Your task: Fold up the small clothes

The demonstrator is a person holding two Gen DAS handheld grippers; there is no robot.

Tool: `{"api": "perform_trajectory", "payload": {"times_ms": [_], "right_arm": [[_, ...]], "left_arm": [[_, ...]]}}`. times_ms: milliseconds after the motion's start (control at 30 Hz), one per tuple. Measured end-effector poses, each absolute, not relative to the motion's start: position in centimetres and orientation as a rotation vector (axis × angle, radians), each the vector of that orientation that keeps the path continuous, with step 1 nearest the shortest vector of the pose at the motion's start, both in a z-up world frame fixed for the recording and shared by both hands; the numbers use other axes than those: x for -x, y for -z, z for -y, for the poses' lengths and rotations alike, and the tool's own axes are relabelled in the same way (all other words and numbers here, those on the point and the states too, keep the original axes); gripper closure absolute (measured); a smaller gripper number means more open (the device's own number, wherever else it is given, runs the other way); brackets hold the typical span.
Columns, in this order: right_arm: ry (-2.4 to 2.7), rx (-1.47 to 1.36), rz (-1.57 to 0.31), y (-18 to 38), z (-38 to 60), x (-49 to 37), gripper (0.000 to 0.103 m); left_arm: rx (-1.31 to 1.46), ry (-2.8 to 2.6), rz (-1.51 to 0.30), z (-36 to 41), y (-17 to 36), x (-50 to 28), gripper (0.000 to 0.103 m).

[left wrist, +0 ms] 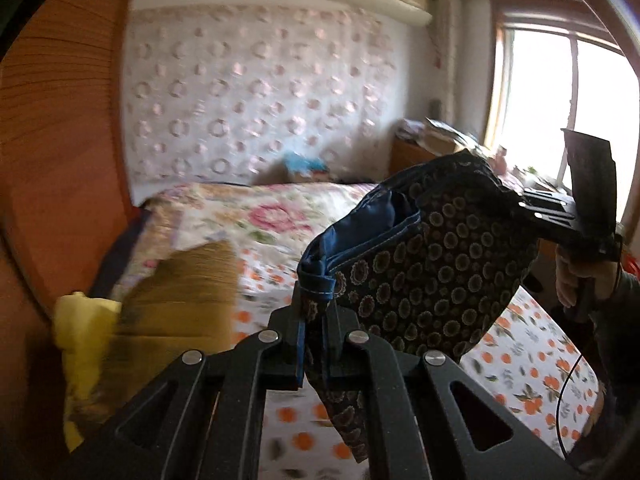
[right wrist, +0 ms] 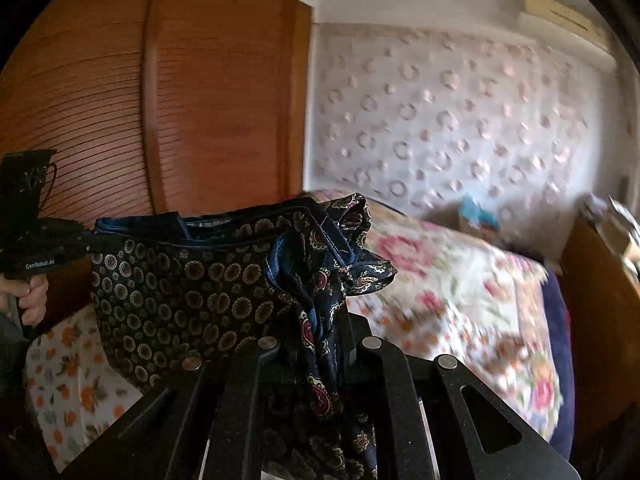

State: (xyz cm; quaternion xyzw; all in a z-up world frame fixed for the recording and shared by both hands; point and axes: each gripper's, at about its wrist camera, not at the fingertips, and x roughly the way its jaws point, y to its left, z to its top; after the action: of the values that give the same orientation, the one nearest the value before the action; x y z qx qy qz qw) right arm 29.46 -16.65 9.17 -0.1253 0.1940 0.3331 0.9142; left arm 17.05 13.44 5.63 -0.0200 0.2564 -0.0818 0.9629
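A small dark navy garment with a round floral print and a blue waistband hangs stretched in the air above the bed. My left gripper is shut on one corner of its waistband, and cloth dangles below the pads. My right gripper is shut on the bunched opposite corner of the same garment. In the left wrist view the right gripper shows at the far end of the cloth, with a hand on its handle. The right wrist view shows the left gripper and its hand likewise.
A bed with an orange-fruit sheet and a pink floral quilt lies below. A mustard and yellow cloth pile sits at the bed's left. A wooden wardrobe stands beside the bed, and a cluttered nightstand by the window.
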Motion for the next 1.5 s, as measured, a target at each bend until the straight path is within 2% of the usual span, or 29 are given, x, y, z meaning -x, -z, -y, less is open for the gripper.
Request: {"api": "perform_trajectory", "payload": {"times_ms": [300,700,800,833,933,1033,1267,1367,1400,1500], "right_arm": [[-0.845,0.366,-0.310,-11.0,5.4,-36.5,0.093],[-0.950,0.557,-0.420,-4.8,-5.7,-46.8,0.091],[-0.929,0.553,-0.472,-3.5,-7.0,-49.2,0.080],[-0.907,0.547,-0.484,-3.4,-7.1,-49.9,0.070],[-0.834,0.511,-0.461,-4.0,-9.2,-50.6,0.050],[-0.824,0.480,-0.447,-3.1,-8.7,-49.6,0.048],[-0.895,0.435,-0.614,2.5,-7.8,-50.3,0.048],[-0.876,0.417,-0.650,4.7,-7.9,-51.6,0.048],[-0.868,0.403,-0.652,4.9,-8.0,-51.8,0.048],[-0.847,0.355,-0.657,4.5,-8.2,-51.6,0.048]], "left_arm": [[0.180,-0.018,-0.446,-21.4,-4.7,-14.1,0.097],[0.272,-0.177,-0.539,-27.3,1.0,-14.0,0.097],[0.260,-0.198,-0.560,-27.7,1.7,-14.5,0.097],[0.261,-0.200,-0.567,-27.9,1.9,-14.7,0.097],[0.261,-0.219,-0.589,-28.3,2.5,-15.0,0.097],[0.272,-0.240,-0.611,-29.1,3.2,-15.0,0.097],[0.266,-0.242,-0.611,-28.9,2.8,-14.6,0.097],[0.229,-0.250,-0.600,-28.7,2.3,-14.0,0.087],[0.217,-0.252,-0.595,-28.5,2.0,-13.9,0.073],[0.185,-0.235,-0.554,-27.7,0.7,-12.8,0.046]]}}
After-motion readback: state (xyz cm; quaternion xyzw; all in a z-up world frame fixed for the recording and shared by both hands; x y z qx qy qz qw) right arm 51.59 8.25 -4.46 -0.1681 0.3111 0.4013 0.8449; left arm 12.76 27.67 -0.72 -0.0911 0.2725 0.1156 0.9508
